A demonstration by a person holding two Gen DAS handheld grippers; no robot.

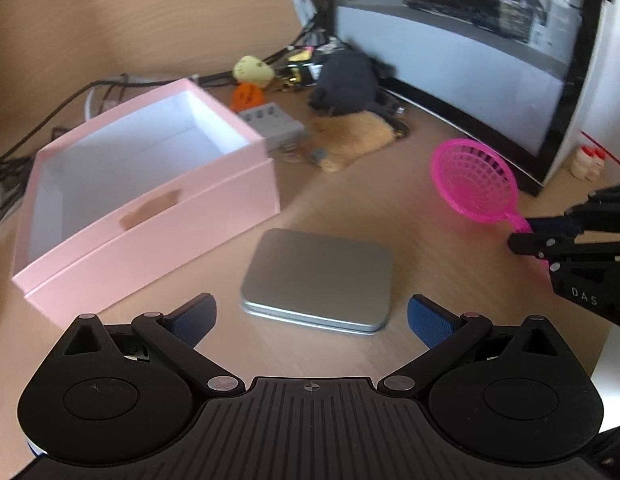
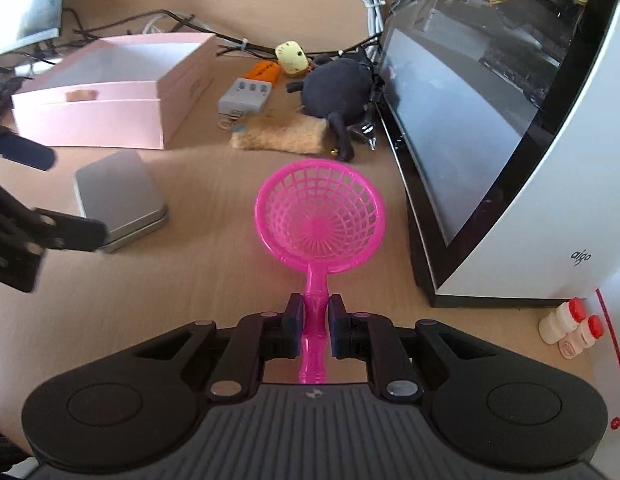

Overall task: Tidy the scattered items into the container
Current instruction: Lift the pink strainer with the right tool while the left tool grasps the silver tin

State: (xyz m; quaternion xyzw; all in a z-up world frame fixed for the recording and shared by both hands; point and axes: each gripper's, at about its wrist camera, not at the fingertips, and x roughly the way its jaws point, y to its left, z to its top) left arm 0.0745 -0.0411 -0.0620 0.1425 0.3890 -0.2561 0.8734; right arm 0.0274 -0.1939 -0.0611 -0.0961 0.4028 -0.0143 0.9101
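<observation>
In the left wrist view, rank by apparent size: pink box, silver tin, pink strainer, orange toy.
1. pink box
2. silver tin
3. pink strainer, lifted by the right gripper, so nearness may inflate it
4. orange toy

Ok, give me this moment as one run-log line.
right gripper: shut on pink strainer handle | left gripper: open, over metal tin | pink box: empty

box [image 1: 157, 216]: left of the frame, on the desk [image 1: 430, 232]
tin [image 1: 318, 280]: centre, right of the box
strainer [image 1: 474, 180]: right, before the monitor [image 1: 470, 52]
</observation>
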